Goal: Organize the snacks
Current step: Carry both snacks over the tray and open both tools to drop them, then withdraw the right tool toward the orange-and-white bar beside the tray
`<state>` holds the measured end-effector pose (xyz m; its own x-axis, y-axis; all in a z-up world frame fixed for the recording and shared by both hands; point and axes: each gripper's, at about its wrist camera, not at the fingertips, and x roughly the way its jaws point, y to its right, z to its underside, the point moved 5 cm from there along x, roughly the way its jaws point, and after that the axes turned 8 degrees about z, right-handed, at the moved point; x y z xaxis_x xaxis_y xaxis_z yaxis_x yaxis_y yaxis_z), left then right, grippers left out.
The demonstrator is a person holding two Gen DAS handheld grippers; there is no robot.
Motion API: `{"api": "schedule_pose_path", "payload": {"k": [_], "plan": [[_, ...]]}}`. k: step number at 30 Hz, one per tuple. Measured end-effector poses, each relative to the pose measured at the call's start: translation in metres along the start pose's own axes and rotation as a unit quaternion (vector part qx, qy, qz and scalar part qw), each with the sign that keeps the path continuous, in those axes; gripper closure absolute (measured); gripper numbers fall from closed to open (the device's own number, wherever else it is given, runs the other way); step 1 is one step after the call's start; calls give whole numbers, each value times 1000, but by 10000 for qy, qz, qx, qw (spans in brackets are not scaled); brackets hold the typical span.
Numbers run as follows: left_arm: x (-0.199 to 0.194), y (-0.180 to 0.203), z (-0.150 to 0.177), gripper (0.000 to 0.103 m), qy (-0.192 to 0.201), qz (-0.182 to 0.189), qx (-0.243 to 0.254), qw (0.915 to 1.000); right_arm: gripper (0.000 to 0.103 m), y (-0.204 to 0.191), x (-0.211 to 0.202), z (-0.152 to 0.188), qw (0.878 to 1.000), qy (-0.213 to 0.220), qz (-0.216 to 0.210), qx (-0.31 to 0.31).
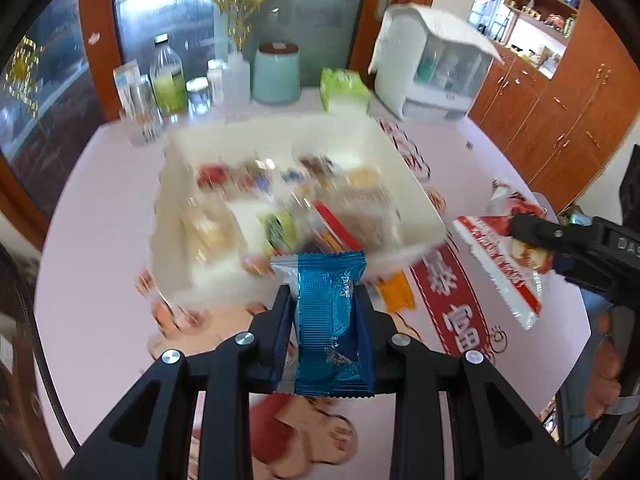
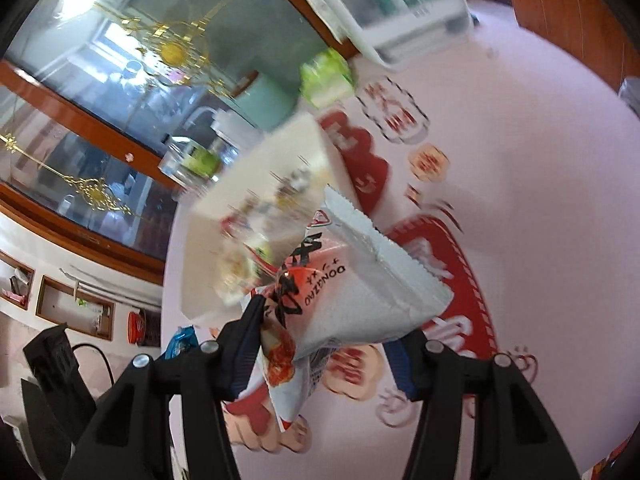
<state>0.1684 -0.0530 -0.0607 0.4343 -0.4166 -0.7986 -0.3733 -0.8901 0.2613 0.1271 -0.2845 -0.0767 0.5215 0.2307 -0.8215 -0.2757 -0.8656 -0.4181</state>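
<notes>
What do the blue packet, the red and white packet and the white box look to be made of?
Blue packet: glossy foil-like plastic film, with crimped end seals and glints. Red and white packet: thin printed plastic film, zigzag-cut edge, partly see-through. White box: smooth matte walls, probably plastic or card; blur leaves it open.

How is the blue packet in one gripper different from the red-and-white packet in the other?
The blue packet is small, plain shiny blue and sits straight between the left gripper fingers. The red-and-white packet is larger, silvery-white with red print and black lettering, and hangs crooked in the right gripper. Both are sealed snack wrappers with crimped ends, held above the white box.
</notes>
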Motion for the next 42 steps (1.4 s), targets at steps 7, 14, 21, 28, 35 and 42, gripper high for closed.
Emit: {"api": "schedule_pose_path", "payload": {"k": [7,14,21,28,35,42], "plan": [[-32,-46,-62,75,401,-179,388,9983,47,-87,-31,-30,9963,723,116,-454],[-49,-72,-111,75,730,-352,441,9957,47,-156,-47,-62,9872,1182,316,-1021],[-26,-85,-123,75,624,-349,204,9972,46,-184,-16,-76,9863,1065,473,-1163],[5,-93,-121,75,388,-529,218,9976,45,-189,38,-75,9892,534,625,-1217],[31,-100,-110,21,158,-798,245,9964,42,-179,84,-67,9842,24,1033,-1440],[44,-105,-96,21,-24,-743,130,9971,41,-151,95,-52,9812,-128,1326,-1397]]}}
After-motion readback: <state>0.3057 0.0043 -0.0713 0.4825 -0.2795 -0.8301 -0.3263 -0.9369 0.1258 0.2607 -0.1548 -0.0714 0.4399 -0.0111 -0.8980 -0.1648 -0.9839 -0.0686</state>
